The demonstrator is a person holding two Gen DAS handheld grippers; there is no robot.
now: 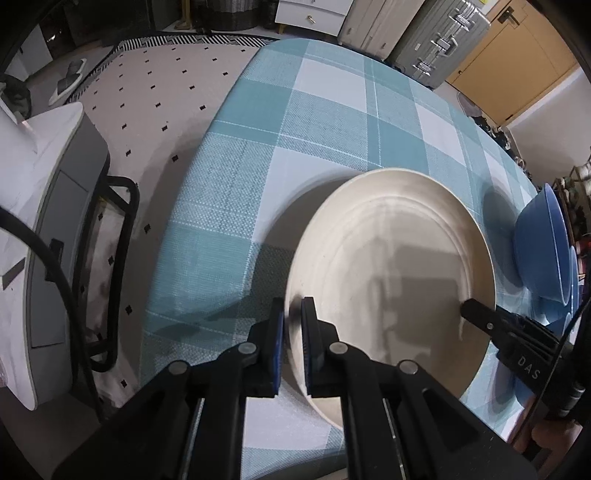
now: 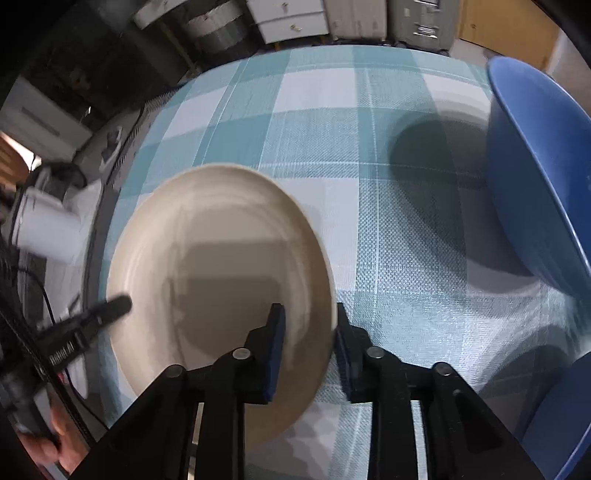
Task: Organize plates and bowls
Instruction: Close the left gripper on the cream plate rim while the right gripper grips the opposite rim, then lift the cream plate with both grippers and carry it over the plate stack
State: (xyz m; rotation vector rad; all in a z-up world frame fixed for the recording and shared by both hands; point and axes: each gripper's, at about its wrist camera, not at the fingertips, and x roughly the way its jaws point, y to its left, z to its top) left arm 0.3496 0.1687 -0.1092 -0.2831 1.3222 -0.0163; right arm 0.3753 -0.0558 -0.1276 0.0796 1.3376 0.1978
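Note:
A cream plate (image 1: 391, 273) is held above the teal checked tablecloth (image 1: 295, 122); it also shows in the right wrist view (image 2: 218, 258). My left gripper (image 1: 292, 332) is shut on the plate's left rim. My right gripper (image 2: 308, 332) straddles the plate's right rim with its jaws still apart; its finger (image 1: 480, 314) shows in the left wrist view. A blue bowl (image 1: 543, 251) stands on the table to the right, large in the right wrist view (image 2: 535, 177). The left gripper's finger (image 2: 107, 310) shows at the plate's left rim.
A second blue dish (image 2: 561, 417) lies at the lower right. A white side table (image 1: 40, 206) stands left of the table over a dotted rug (image 1: 147, 92). Suitcases (image 1: 436, 40) and a white cabinet (image 1: 314, 11) stand beyond the far edge.

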